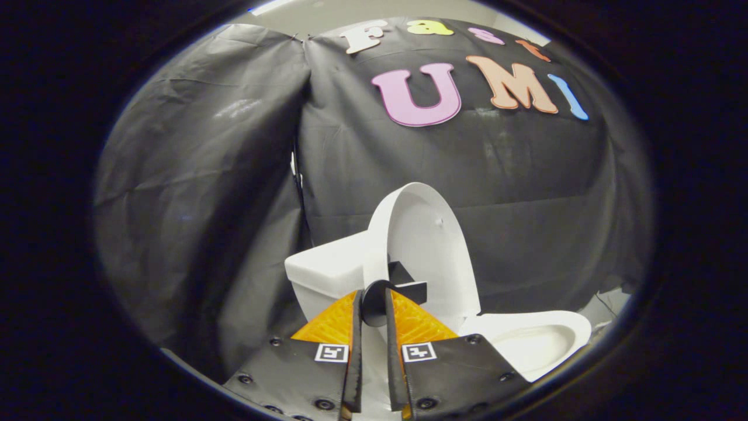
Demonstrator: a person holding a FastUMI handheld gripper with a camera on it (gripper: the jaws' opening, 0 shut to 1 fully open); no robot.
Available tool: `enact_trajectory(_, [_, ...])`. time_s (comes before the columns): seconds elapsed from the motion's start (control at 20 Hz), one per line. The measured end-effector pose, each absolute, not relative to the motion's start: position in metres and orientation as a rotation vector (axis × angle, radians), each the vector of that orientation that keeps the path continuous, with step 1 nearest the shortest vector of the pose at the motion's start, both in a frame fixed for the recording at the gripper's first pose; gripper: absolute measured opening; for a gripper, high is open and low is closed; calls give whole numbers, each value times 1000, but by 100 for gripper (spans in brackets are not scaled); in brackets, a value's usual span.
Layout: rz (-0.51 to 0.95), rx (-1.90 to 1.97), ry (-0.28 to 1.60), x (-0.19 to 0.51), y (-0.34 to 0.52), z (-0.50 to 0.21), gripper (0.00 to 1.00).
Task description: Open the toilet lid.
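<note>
Your fingers (374,304) are clamped on the black handle (392,287) at the lid's edge. The lid (422,245) stands raised, near upright, against the tank (327,272), with the bowl (534,342) open beyond.

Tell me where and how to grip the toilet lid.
Grip the black handle fixed on the edge of the raised lid, coming from the bowl side. It juts toward the tongs, whose fingers already close on its rounded end; the lid itself is broad and smooth.

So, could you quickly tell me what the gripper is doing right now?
Gripper: closed on the black handle at the edge of the raised toilet lid, a finger on each side.
</note>
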State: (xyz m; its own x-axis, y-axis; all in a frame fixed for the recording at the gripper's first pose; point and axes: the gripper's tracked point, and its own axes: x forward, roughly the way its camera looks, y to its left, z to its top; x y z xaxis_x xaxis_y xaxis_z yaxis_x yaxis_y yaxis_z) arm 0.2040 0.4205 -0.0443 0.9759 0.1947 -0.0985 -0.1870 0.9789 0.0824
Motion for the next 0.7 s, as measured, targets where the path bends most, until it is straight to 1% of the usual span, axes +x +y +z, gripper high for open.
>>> enact_trajectory(0.35, [189, 83, 88, 203, 421, -45, 19])
enact_trajectory(0.7, [270, 106, 5, 183, 428, -18, 49])
